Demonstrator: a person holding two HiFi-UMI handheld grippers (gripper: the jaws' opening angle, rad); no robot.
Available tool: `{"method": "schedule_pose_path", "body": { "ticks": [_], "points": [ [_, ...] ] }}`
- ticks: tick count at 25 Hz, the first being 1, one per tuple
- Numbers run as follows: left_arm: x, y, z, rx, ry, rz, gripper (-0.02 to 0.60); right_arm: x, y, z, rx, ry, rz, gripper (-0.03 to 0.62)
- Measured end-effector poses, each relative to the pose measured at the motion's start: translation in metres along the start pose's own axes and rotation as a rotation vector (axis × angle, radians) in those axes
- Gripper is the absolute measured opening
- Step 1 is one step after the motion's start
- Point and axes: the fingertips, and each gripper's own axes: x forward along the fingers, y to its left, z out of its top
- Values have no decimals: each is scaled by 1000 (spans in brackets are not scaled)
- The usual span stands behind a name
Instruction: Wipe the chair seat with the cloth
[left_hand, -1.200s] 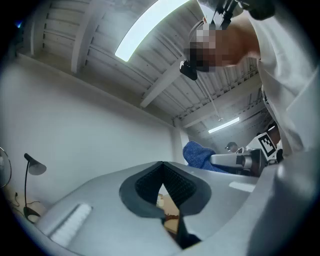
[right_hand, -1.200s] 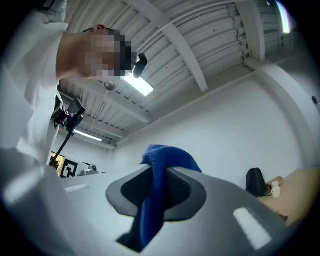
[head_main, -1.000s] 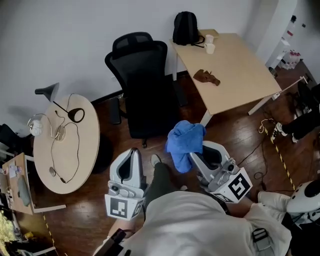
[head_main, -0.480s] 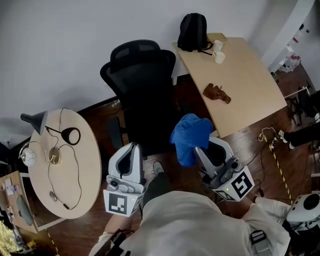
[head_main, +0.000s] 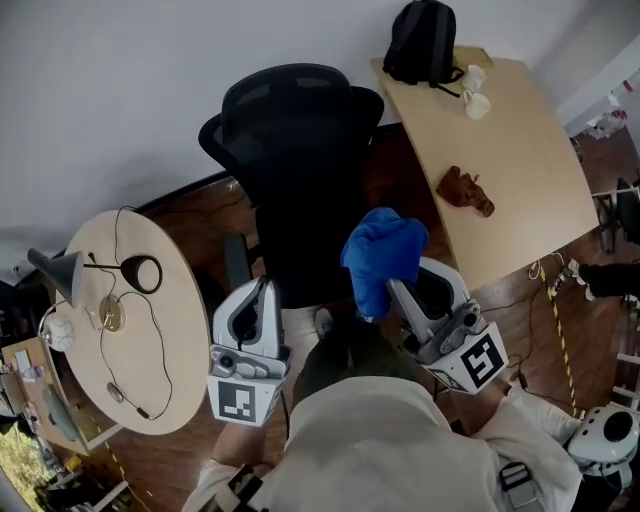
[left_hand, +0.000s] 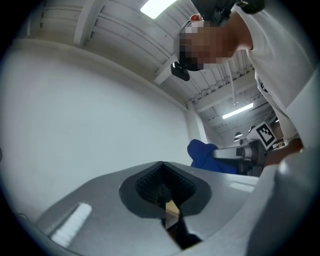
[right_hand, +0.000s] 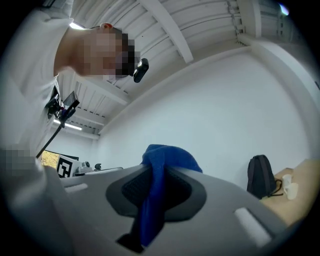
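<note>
A black office chair (head_main: 295, 180) stands by the white wall; its seat (head_main: 295, 262) lies just in front of both grippers. My right gripper (head_main: 392, 285) is shut on a blue cloth (head_main: 380, 255) that bunches above its jaws at the seat's right edge. That same blue cloth (right_hand: 159, 192) runs down between the jaws in the right gripper view. My left gripper (head_main: 263, 290) is shut with nothing in it, at the seat's front left. The left gripper view points up at the wall, with the blue cloth (left_hand: 207, 156) at right.
A round table (head_main: 175, 330) with a desk lamp (head_main: 62, 268) and cables stands at left. A wooden desk (head_main: 500, 190) at right carries a black backpack (head_main: 422, 40), a cup and a brown object (head_main: 465, 190). Dark wood floor lies below.
The view has moved closer to the chair. Both grippers have come forward to the seat's front edge, the right one still holding the cloth.
</note>
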Motion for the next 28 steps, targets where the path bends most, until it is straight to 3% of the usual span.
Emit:
{"method": "schedule_pose_path", "body": {
  "ticks": [2,4,9,13,16,18,20,23,28],
  "points": [
    [26,19,-37,-5,22,13,9,29,-43,-51,33,65,-19,58],
    [31,32,-92,-23,78,28,9,44,-76,-136,85,161,-53,58],
    [-10,35,-253,-89,118,92,9,43,-126,-433,197,374,-134,58],
    [-67,7,-338,-136,126,110,11,29,-124,-662,304,533,-203,58],
    [-113,-8,-383,-151,163,108,11,22,-103,-821,411,732,-241,58],
    [-138,-13,-407,-149,184,102,11,28,-81,-903,440,869,-217,57],
    [-155,-18,-425,-150,202,101,11,40,-63,-954,457,955,-175,57],
    [-172,-21,-437,-150,221,101,11,61,-44,-992,499,1035,-133,57],
    [-179,-14,-434,-155,221,95,11,50,-78,-1010,543,1072,-238,57]
  ]
}}
